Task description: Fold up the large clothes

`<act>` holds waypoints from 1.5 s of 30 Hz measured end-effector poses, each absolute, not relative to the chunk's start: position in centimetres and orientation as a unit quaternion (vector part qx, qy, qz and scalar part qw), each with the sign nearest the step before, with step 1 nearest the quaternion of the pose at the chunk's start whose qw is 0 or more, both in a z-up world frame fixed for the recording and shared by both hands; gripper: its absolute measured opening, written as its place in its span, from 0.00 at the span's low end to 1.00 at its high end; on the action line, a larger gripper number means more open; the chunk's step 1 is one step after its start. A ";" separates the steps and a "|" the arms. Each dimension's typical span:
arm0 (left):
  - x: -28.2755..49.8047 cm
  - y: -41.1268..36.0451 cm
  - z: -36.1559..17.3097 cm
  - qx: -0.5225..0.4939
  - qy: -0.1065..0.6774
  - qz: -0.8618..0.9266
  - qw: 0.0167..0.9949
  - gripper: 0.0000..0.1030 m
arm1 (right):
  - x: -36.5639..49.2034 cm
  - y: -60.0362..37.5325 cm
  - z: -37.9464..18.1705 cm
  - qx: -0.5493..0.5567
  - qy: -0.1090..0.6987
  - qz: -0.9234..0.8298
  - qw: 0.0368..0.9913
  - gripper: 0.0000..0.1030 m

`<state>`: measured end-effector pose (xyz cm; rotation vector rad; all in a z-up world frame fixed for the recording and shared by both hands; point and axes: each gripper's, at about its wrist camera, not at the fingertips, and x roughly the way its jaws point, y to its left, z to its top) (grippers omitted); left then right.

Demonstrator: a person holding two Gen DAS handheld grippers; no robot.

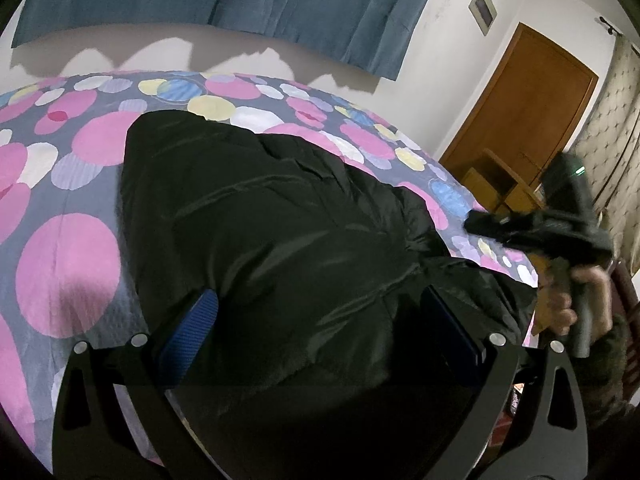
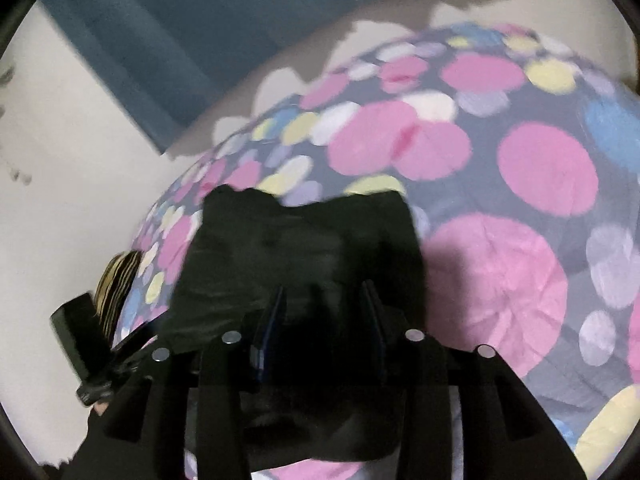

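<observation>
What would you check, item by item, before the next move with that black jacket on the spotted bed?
1. Black jacket lies on the spotted bedspread: ok.
2. Left claw open, blue pads either side of the fabric: ok.
3. Right claw has fabric between its fingers: ok; firmly pinched: cannot tell.
4. Right wrist view sharp: not ok, blurred.
5. Jacket flat, unwrinkled: not ok, bunched folds.

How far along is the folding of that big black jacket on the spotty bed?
Done: the black jacket lies on the polka-dot bedspread, already bunched into a fairly compact shape. In hand: the left gripper hovers open over it, while the right gripper is raised beside the bed, jacket fabric between its fingers, though a firm pinch is unclear. Left: smoothing and the final folds.
</observation>
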<state>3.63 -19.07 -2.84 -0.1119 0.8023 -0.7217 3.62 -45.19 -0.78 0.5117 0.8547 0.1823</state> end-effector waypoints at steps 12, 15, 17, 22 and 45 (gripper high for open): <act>3.9 -20.3 -3.1 -0.041 0.388 -0.331 0.859 0.98 | 6.2 -37.8 0.3 0.068 0.497 0.146 0.853 0.43; 3.9 -20.4 -3.1 -0.042 0.388 -0.334 0.858 0.98 | 6.7 -37.7 -2.5 0.041 0.543 0.116 0.831 0.37; 3.8 -20.5 -3.0 -0.038 0.386 -0.338 0.858 0.98 | 7.3 -38.1 -4.5 0.034 0.563 0.107 0.819 0.37; 2.8 -19.3 -1.4 -0.083 0.367 -0.369 0.850 0.98 | 8.6 -38.8 -6.8 0.063 0.579 0.119 0.804 0.39; 5.2 -20.4 -5.3 -0.045 0.418 -0.363 0.832 0.97 | 8.8 -38.3 -5.6 0.084 0.552 0.096 0.824 0.42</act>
